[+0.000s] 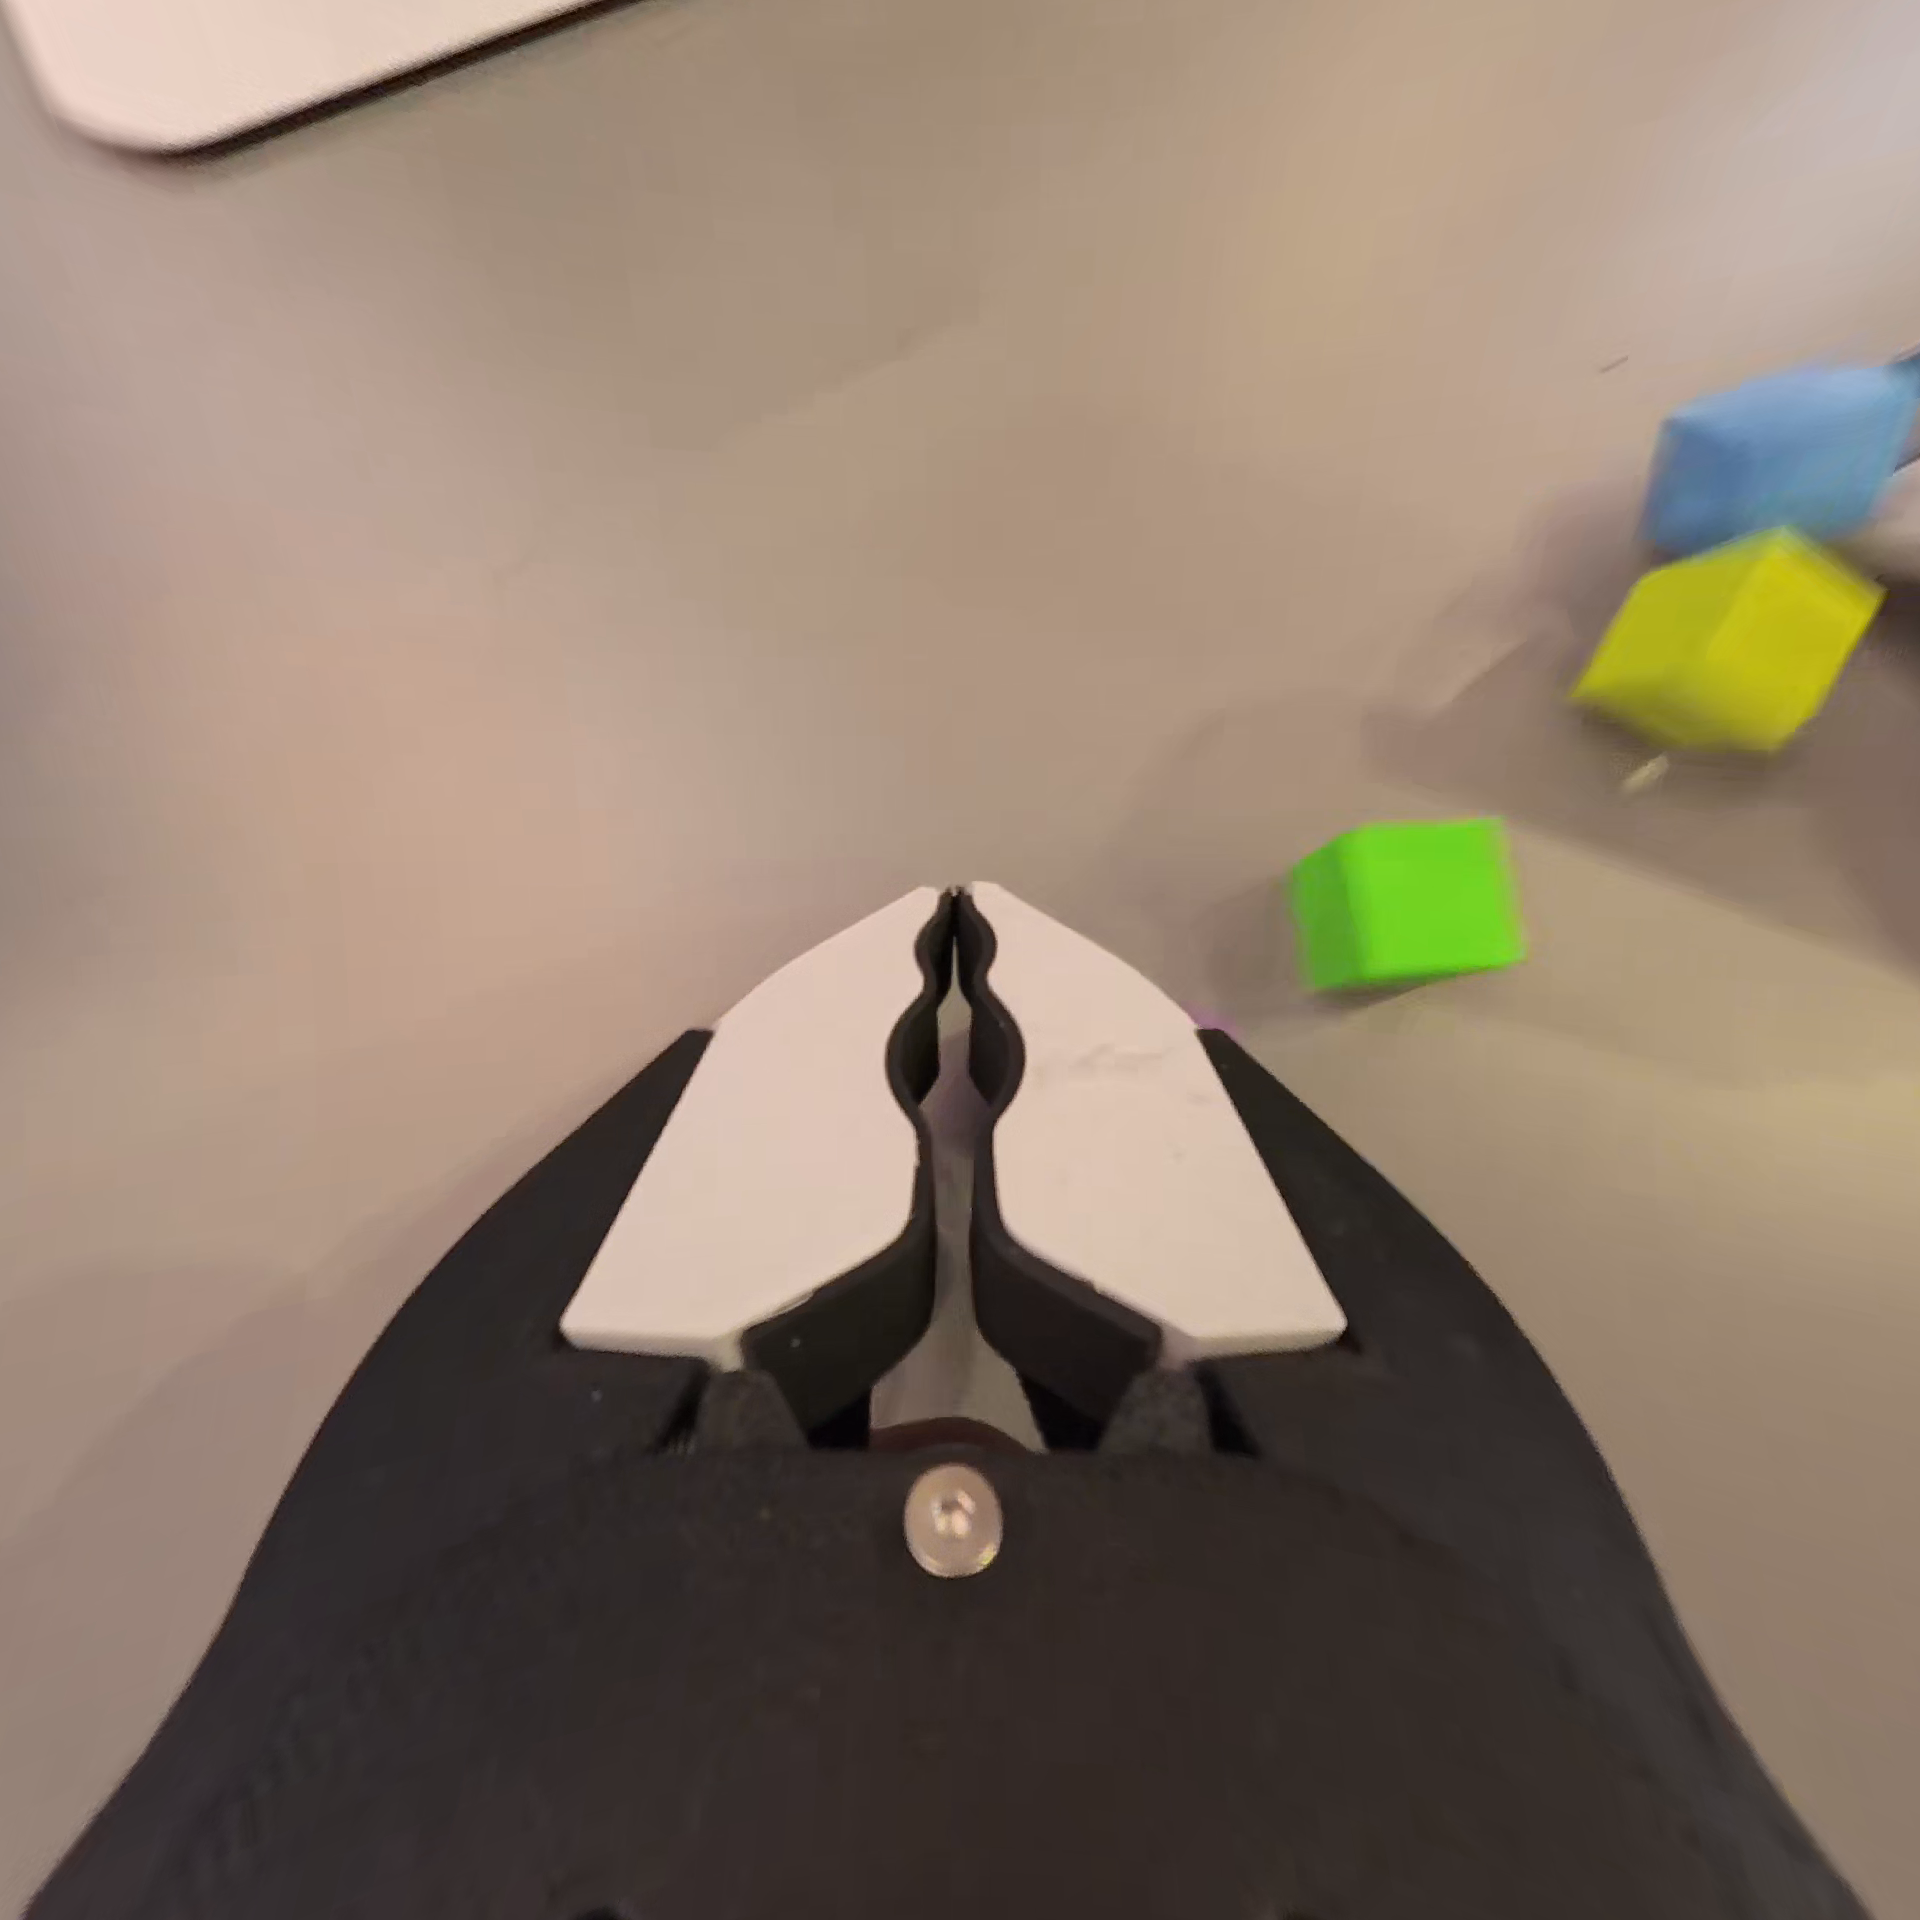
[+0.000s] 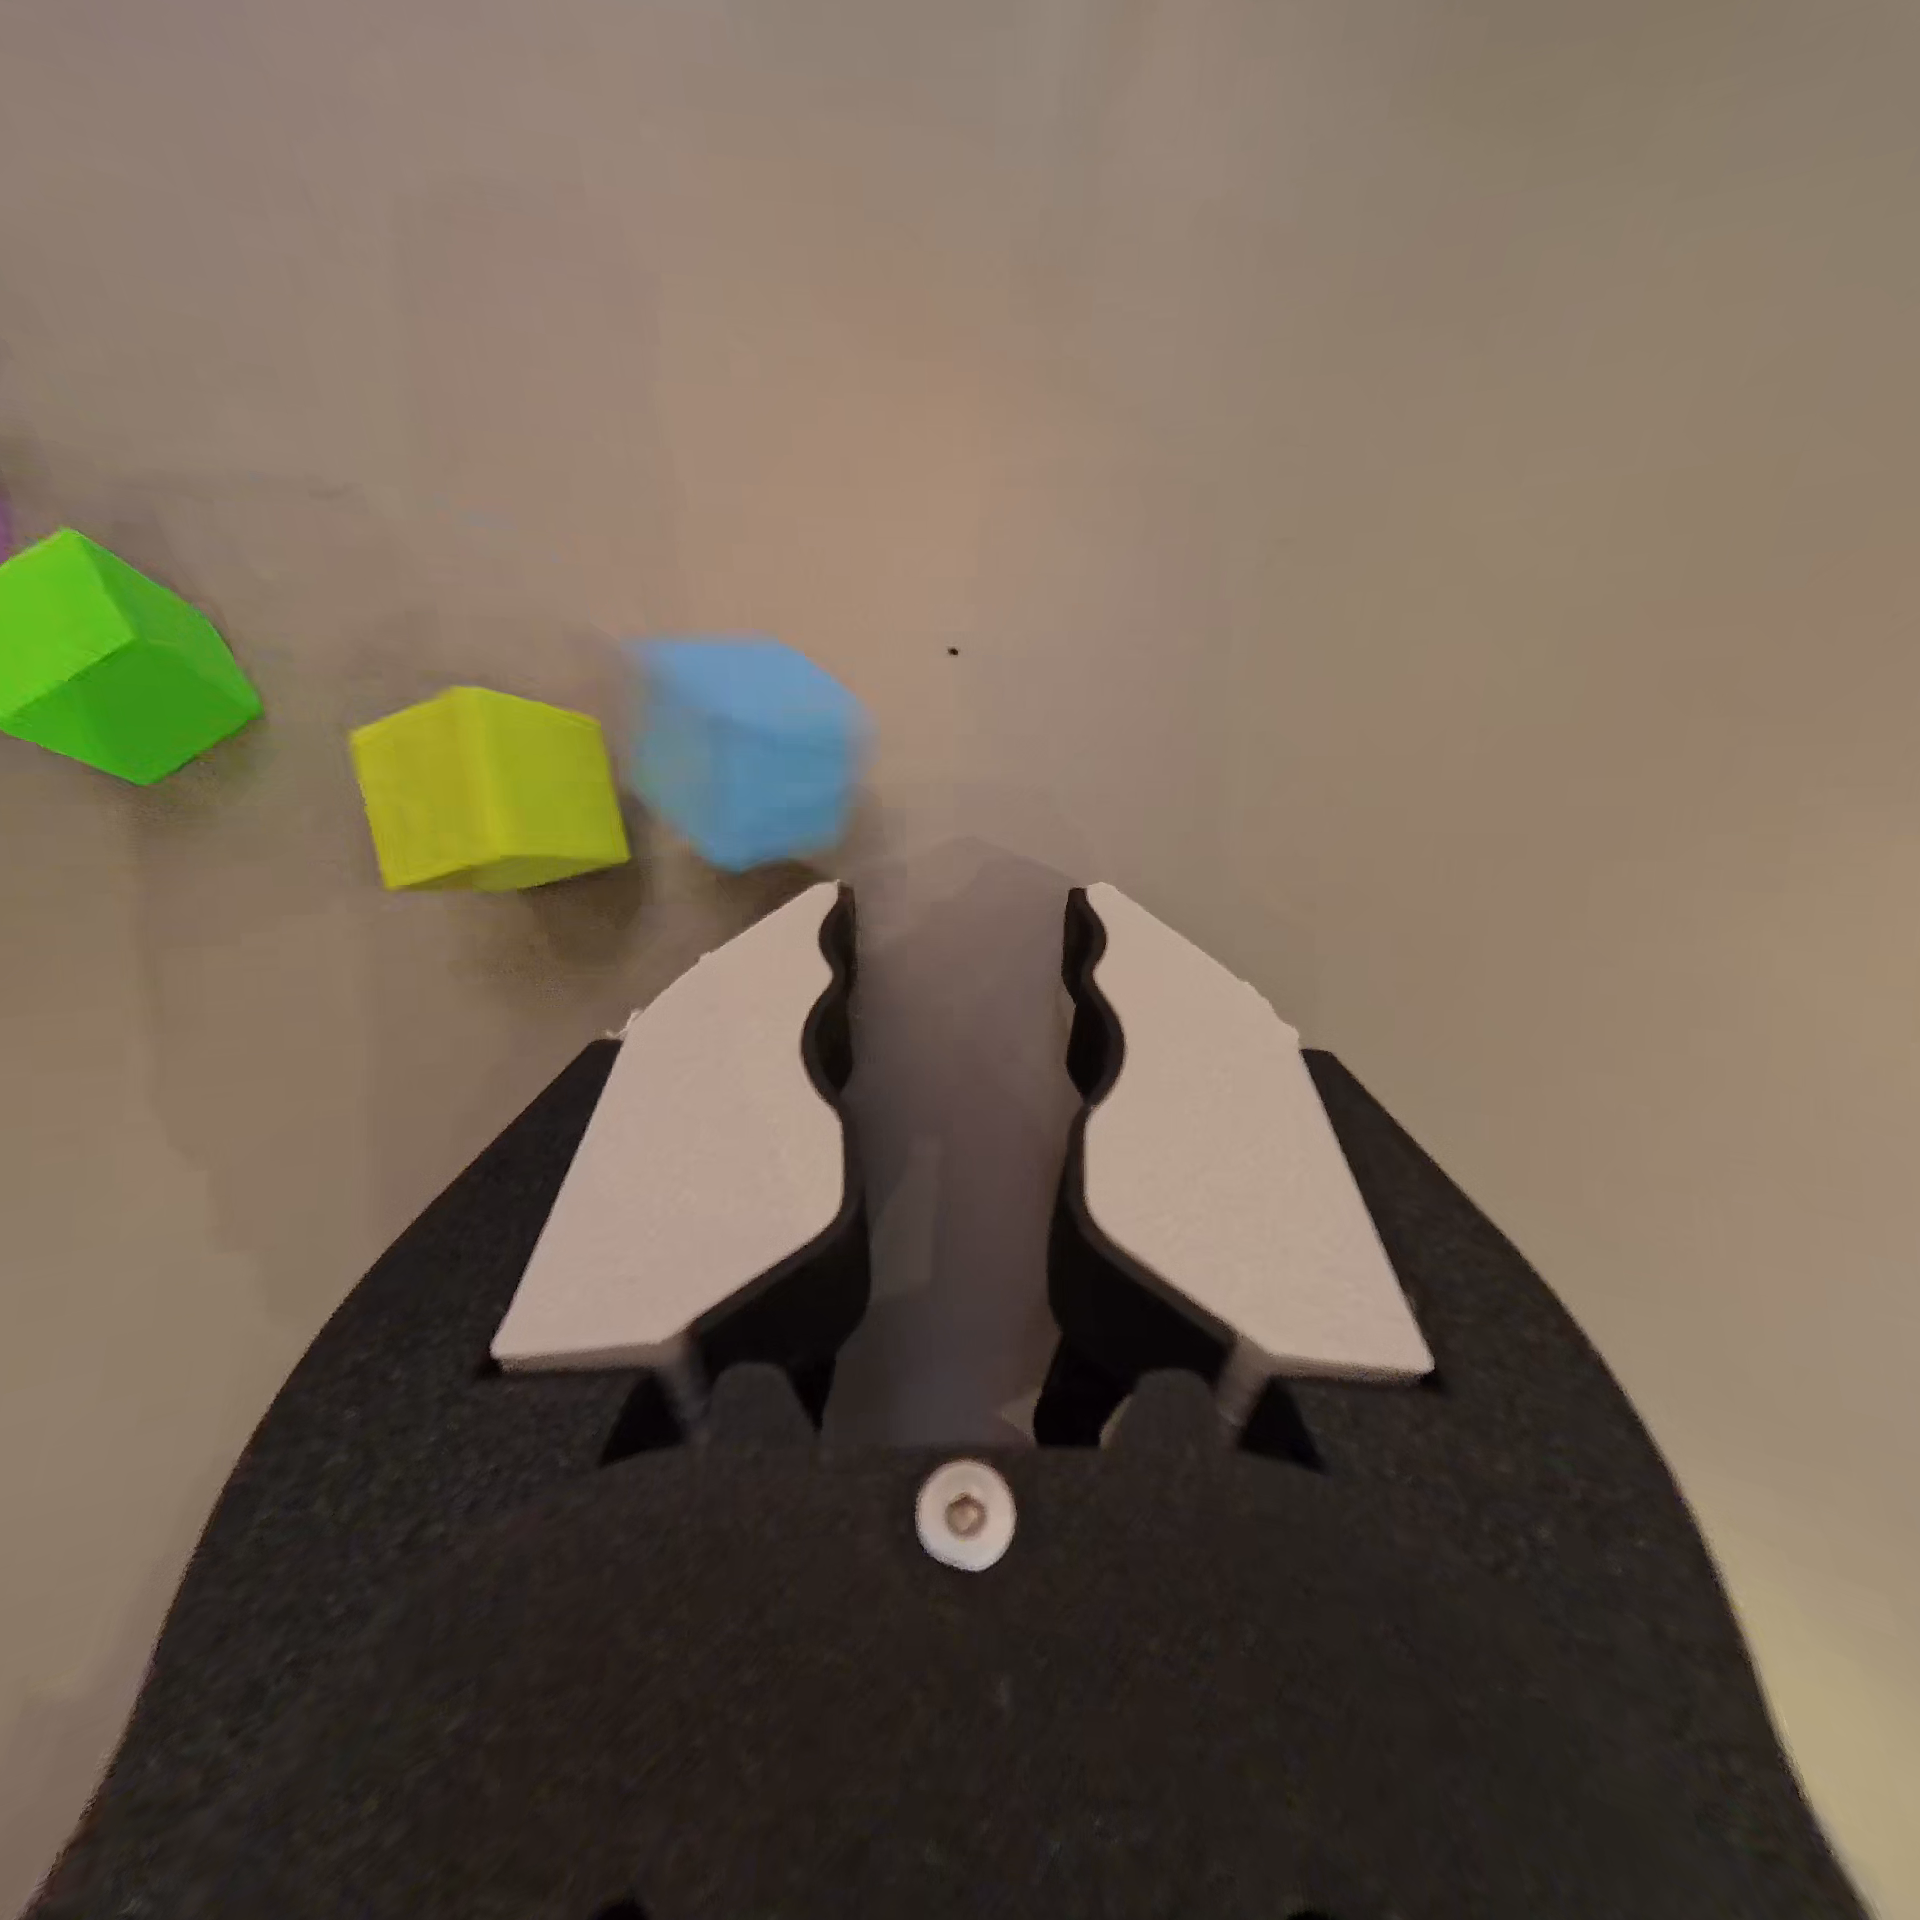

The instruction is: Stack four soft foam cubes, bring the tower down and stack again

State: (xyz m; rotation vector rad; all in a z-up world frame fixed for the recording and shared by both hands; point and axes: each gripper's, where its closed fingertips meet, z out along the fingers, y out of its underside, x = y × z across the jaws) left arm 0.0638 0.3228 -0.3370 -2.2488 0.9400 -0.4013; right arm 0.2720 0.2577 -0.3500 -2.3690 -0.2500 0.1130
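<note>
Three foam cubes lie scattered and tilted on the grey table [image 1: 623, 520], none stacked. In the left wrist view the green cube [image 1: 1403, 904] is right of my fingertips, with the yellow cube [image 1: 1725, 644] and the blue cube [image 1: 1777, 457] farther right. My left gripper [image 1: 956, 891] is shut with nothing between its pads. In the right wrist view the blue cube [image 2: 743, 748] is motion-blurred just ahead and left of my left fingertip [image 2: 831, 914]. The yellow cube [image 2: 488, 790] and the green cube [image 2: 114, 665] lie farther left. My right gripper [image 2: 961, 904] is open and empty.
A flat white object with a rounded corner [image 1: 260, 62] lies at the far left of the table. A purple sliver [image 1: 1214, 1023] shows beside my left gripper's right finger, and another purple sliver [image 2: 3, 530] shows at the left edge of the right wrist view. Measured from the fingertips, the green cube [image 1: 1403, 904] is 7 centimeters or so from the left gripper and 15 centimeters from the right.
</note>
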